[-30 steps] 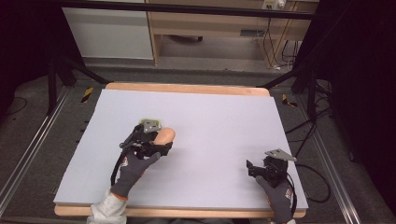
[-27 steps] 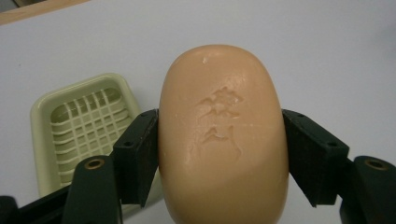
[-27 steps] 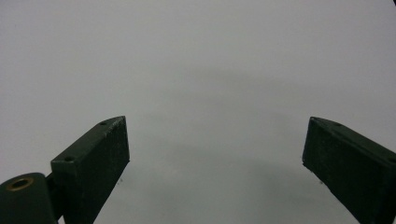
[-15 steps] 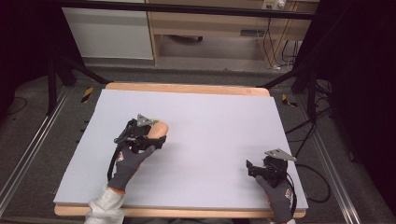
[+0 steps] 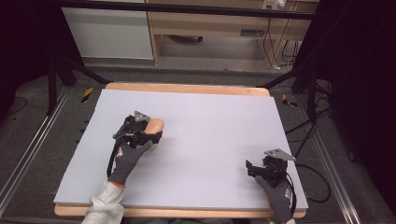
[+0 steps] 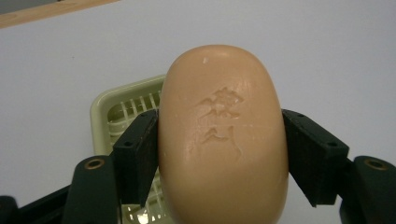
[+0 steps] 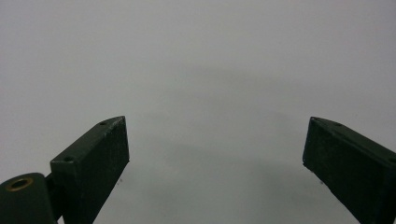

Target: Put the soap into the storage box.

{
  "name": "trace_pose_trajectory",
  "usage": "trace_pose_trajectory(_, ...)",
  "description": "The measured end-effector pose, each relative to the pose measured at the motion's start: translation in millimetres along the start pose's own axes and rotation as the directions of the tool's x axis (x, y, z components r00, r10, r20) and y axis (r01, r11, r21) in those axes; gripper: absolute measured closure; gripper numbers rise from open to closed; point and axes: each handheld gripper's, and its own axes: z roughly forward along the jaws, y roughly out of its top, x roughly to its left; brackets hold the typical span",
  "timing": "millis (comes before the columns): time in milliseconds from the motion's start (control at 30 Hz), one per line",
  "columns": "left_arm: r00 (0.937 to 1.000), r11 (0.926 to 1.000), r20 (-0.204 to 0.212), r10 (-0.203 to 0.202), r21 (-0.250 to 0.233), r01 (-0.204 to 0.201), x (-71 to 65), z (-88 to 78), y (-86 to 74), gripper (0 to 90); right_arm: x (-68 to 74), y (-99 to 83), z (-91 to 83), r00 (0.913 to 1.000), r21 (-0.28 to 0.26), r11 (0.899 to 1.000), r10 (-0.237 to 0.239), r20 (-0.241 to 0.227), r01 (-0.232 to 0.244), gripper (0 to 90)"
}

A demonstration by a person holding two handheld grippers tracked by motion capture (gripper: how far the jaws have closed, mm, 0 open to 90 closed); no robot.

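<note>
Pale grey matting (image 5: 210, 140) covers a wooden-edged table (image 5: 187, 88), behind which a light wooden cabinet (image 5: 210, 23) and dark floor are seen in the high view. On the left part of the mat, the left gripper (image 5: 148, 132) is held by a grey-gloved hand (image 5: 127, 156) with a white sleeve at the wrist. A tan bar of soap (image 5: 155, 125) is seen at the gripper's front end. Near the front right corner of the mat, the right gripper (image 5: 254, 169) is held by another grey-gloved hand (image 5: 278, 196), and a grey three-cornered plate is carried on top of it. The two grippers are well apart.

From the left gripper view, the soap (image 6: 223, 135) is seen clamped between the two black jaws, one pressed against each of its long sides, with a mark embossed on its upper face. Behind and below the soap, a pale green slotted soap dish (image 6: 123, 112) is seen lying on the mat; whether the soap touches it cannot be told. A strip of the wooden table edge (image 6: 46, 9) is visible at the top left.

From the right gripper view, the right gripper's (image 7: 215, 149) jaws are seen spread wide apart with nothing between them, above bare grey mat (image 7: 210, 60).
</note>
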Motion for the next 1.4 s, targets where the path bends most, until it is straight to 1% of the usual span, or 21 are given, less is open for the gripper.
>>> trace_pose_trajectory(100, 1.0000, 0.9999, -0.004, 0.006, 0.010, -0.006, 1.4, 4.1, 1.4, 31.6, -0.1, 0.0, -0.1, 1.0000, 0.000, 1.000, 0.000, 0.001, 0.000, 7.4)
trace_pose_trajectory(167, 0.9999, 1.0000, -0.010, 0.004, 0.007, -0.004, 2.2, 6.9, 1.9, 31.6, -0.2, -0.1, -0.1, 1.0000, 0.000, 1.000, 0.000, 0.000, 0.000, 7.4)
trace_pose_trajectory(233, 0.9999, 0.9998, -0.014, 0.010, 0.018, -0.010, 4.9, 8.3, 2.0, 31.6, -0.1, 0.0, -0.2, 1.0000, 0.000, 1.000, 0.002, 0.000, -0.002, 7.4)
trace_pose_trajectory(267, 0.9999, 0.9999, -0.016, 0.001, 0.013, 0.000, 5.8, 9.5, 1.7, 31.6, 0.0, 0.0, -0.1, 1.0000, -0.001, 1.000, 0.003, -0.001, -0.003, 7.4)
trace_pose_trajectory(433, 0.9994, 0.9996, -0.026, -0.022, 0.017, 0.022, 13.8, 12.4, -0.1, 31.6, -0.2, 0.0, -0.2, 1.0000, 0.000, 1.000, 0.004, -0.002, -0.004, 7.3)
trace_pose_trajectory(600, 0.9986, 0.9991, -0.041, -0.033, 0.025, 0.034, 20.8, 17.0, -2.0, 31.6, 0.0, 0.1, 0.1, 1.0000, 0.001, 1.000, 0.005, -0.001, -0.005, 7.3)
trace_pose_trajectory(700, 0.9983, 0.9988, -0.044, -0.039, 0.028, 0.041, 23.6, 19.9, -3.4, 31.6, 0.0, 0.1, 0.2, 0.9999, 0.002, 1.000, 0.010, -0.002, -0.010, 7.2)
trace_pose_trajectory(933, 0.9979, 0.9978, -0.053, -0.037, 0.053, 0.040, 26.3, 28.2, -6.2, 31.6, 0.1, 0.0, 0.7, 0.9999, 0.004, 1.000, 0.014, 0.000, -0.014, 7.2)
trace_pose_trajectory(1100, 0.9974, 0.9973, -0.058, -0.043, 0.058, 0.046, 28.1, 31.4, -8.3, 31.6, -0.5, 0.0, 0.7, 1.0000, 0.002, 1.000, 0.010, 0.000, -0.010, 7.2)
trace_pose_trajectory(1267, 0.9973, 0.9962, -0.062, -0.040, 0.075, 0.045, 28.9, 36.1, -11.0, 31.6, -0.4, -0.1, 0.7, 0.9999, 0.003, 1.000, 0.011, 0.000, -0.011, 7.2)
trace_pose_trajectory(1400, 0.9972, 0.9960, -0.062, -0.042, 0.076, 0.047, 30.1, 36.6, -11.8, 31.6, -0.5, 0.0, 0.8, 0.9999, 0.003, 1.000, 0.011, -0.001, -0.011, 7.1)
